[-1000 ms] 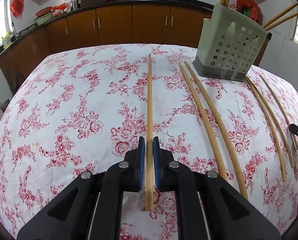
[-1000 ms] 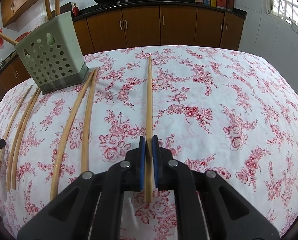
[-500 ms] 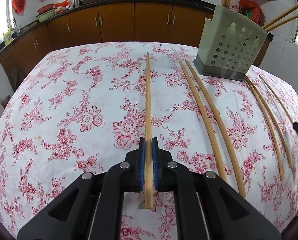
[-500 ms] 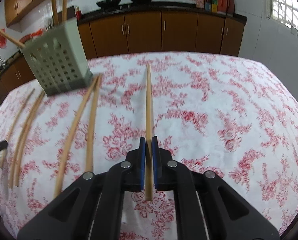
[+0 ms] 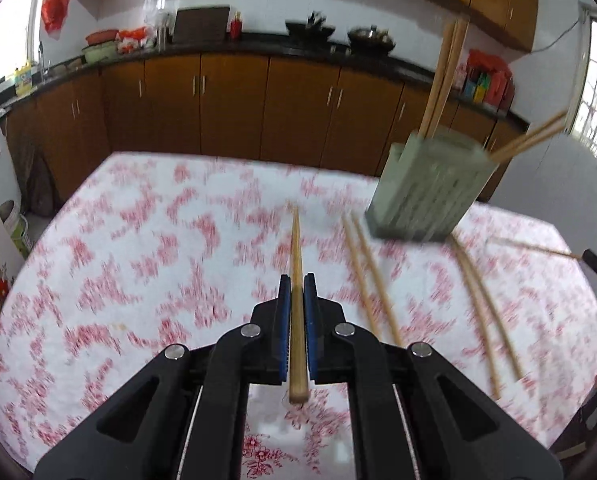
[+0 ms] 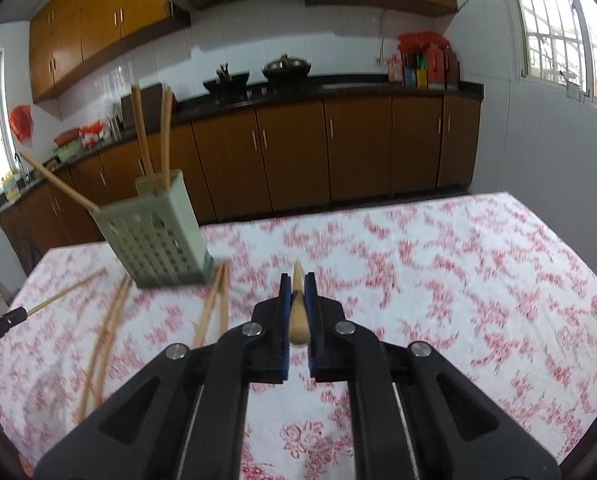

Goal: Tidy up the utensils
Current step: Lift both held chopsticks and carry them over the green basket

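Note:
My left gripper is shut on a long wooden chopstick, held above the flowered tablecloth. My right gripper is shut on another chopstick, lifted and pointing forward and up. The green perforated utensil holder stands at the far right in the left view and far left in the right view, with several chopsticks standing in it. Several loose chopsticks lie on the cloth beside the holder; they also show in the right view. The other gripper's tip shows at each view's edge.
Brown kitchen cabinets and a dark counter with woks run behind the table. The table's far edge lies beyond the holder. A white wall with a window is at the right.
Both grippers have lifted their chopsticks off the cloth and tilted upward, so more of the kitchen shows. The table now looks lower and blurred with motion.

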The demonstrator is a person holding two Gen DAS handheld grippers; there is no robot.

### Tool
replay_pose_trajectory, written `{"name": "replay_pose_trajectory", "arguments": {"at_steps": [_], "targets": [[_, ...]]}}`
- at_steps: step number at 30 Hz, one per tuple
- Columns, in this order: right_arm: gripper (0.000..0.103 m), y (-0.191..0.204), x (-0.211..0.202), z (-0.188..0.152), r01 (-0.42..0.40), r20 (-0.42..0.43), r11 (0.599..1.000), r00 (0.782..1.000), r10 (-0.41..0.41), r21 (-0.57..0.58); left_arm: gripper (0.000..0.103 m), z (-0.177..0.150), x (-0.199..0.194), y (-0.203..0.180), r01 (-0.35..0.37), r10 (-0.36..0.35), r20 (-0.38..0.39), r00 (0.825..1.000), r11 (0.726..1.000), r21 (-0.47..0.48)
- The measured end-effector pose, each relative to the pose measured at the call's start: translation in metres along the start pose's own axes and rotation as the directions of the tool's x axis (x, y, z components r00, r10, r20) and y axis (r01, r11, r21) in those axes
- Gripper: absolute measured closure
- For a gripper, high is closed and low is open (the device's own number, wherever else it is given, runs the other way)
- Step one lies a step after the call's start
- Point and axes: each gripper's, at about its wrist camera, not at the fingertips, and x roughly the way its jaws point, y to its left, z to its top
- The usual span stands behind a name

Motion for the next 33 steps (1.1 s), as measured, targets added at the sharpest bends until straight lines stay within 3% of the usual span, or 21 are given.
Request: {"name": "replay_pose_trajectory", "arguments": {"at_steps": [9, 19, 23, 26, 30, 33], "targets": [[0.095, 0.005, -0.028, 0.032, -0.028, 0.114, 1.0, 0.993, 0.028, -0.006, 0.096, 0.043, -0.04, -0.006, 0.034, -0.033, 0.144, 0.989, 0.999, 0.001], [0.095, 0.017, -0.041, 0.055, -0.067, 0.127, 0.997, 0.989, 0.069, -0.023, 0.096, 0.062, -0.057, -0.012, 0.041, -0.046, 0.185, 0.982, 0.999, 0.028], [0.095, 0.026, -0.059, 0.078, -0.172, 0.14, 0.985, 0.975, 0.171, 0.0, 0.096, 0.074, -0.078, -0.026, 0.088, -0.097, 0.219, 0.971, 0.995, 0.052], [0.095, 0.04, -0.079, 0.1, -0.255, 0.175, 0.967, 0.951, 0.254, -0.017, 0.096, 0.087, -0.094, -0.042, 0.13, -0.145, 0.247, 0.958, 0.988, 0.079], [0.095, 0.056, -0.096, 0.123, -0.309, 0.228, 0.95, 0.923, 0.311, -0.047, 0.096, 0.106, -0.109, -0.063, 0.18, -0.2, 0.286, 0.937, 0.979, 0.096], [0.095, 0.068, -0.099, 0.138, -0.307, 0.268, 0.95, 0.911, 0.313, -0.064, 0.096, 0.122, -0.113, -0.077, 0.181, -0.202, 0.33, 0.922, 0.979, 0.093]]}}
